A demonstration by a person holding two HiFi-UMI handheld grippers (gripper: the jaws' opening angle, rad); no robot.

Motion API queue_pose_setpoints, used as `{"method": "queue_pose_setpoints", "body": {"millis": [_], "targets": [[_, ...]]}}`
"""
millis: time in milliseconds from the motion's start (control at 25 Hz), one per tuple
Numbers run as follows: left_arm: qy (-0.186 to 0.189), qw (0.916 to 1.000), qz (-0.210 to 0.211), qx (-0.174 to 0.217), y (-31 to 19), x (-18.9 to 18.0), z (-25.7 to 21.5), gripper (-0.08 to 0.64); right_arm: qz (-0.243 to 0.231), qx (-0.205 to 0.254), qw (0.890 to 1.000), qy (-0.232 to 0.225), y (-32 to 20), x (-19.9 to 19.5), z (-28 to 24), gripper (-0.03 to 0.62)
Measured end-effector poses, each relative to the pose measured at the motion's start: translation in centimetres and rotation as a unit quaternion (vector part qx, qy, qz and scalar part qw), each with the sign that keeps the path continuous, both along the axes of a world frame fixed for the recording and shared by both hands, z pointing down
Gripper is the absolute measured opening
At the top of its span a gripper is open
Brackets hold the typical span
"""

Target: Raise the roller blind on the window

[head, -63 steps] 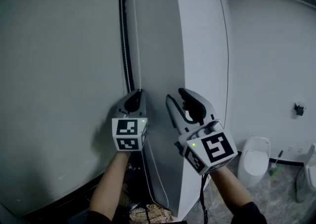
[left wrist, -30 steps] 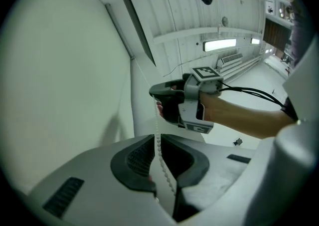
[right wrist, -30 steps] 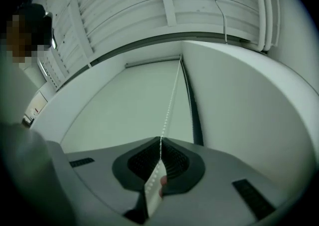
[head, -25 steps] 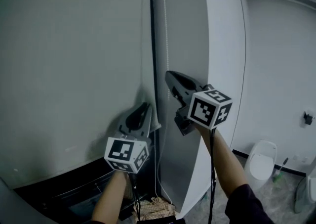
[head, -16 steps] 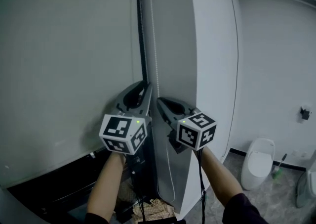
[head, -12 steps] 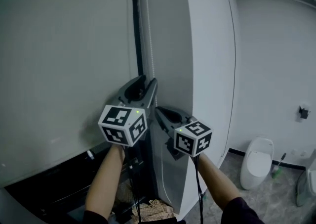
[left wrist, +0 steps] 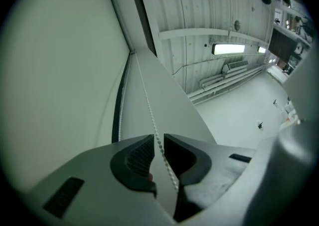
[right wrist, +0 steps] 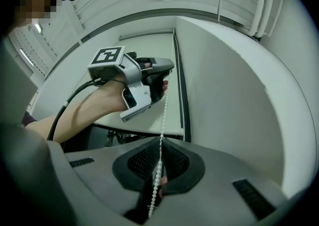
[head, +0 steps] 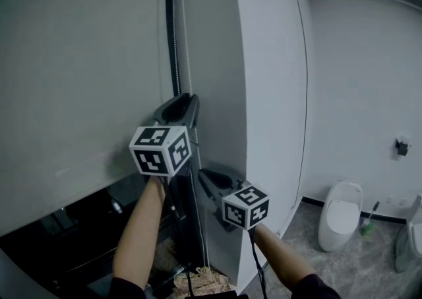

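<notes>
The grey roller blind [head: 79, 80] covers most of the window, and its bottom rail [right wrist: 139, 130] hangs above a dark strip of glass [head: 59, 245]. A white bead chain [head: 182, 40] runs down the blind's right side. My left gripper [head: 191, 98] is the upper one. Its jaws stand slightly open with the chain [left wrist: 147, 100] passing between them untouched. My right gripper [head: 201, 173] sits lower and is shut on the chain [right wrist: 163, 110], which runs taut up from its pads towards the left gripper [right wrist: 167, 65].
A white wall pier [head: 270, 93] stands just right of the chain. A toilet [head: 339, 215] and a brush [head: 368, 224] are on the floor at lower right. Cables and clutter [head: 198, 281] lie below the window.
The right gripper has gone down with the chain, from above the left gripper to below it. The left gripper has moved up the chain. The blind's bottom edge has risen, showing more dark glass.
</notes>
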State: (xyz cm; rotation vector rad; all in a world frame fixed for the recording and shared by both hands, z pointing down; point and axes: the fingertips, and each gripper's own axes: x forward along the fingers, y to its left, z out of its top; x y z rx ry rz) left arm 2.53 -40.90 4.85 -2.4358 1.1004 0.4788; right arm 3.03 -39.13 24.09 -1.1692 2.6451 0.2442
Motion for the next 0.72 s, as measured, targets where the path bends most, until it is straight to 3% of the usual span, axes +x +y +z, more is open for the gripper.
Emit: {"method": "queue_pose_setpoints", "body": {"millis": [120,280,360,520,720], "targets": [[0.002,0.9999,-0.007,-0.015,-0.5,-0.2,1.6,0.021,-0.007,-0.018,1.0,-0.006,0.2,-0.6,1.8,0.015],[-0.009,0.9989,-0.046,-0.001,-1.3,-1.3,3.9,0.018,-0.015,-0.05,0.998,-0.017,0.2,-0.2,3.7,0.017],[-0.008,0.9983,-0.057,-0.012,-2.2,-2.1,5.2,0.017,-0.018,-0.058,0.998,-0.036,0.2,0.8,3.5,0.018],[-0.019,0.9968,-0.065,-0.041,-3.3,-3.2,9.3,0.017,-0.016,-0.027,0.998,-0.049,0.2,1.7,-0.2,0.087],[-0.045,0.9943,-0.056,-0.079,-3.3,-3.1,16.6,0.017,-0.003,0.026,0.998,-0.05,-0.1,0.5,-6.9,0.09]]}}
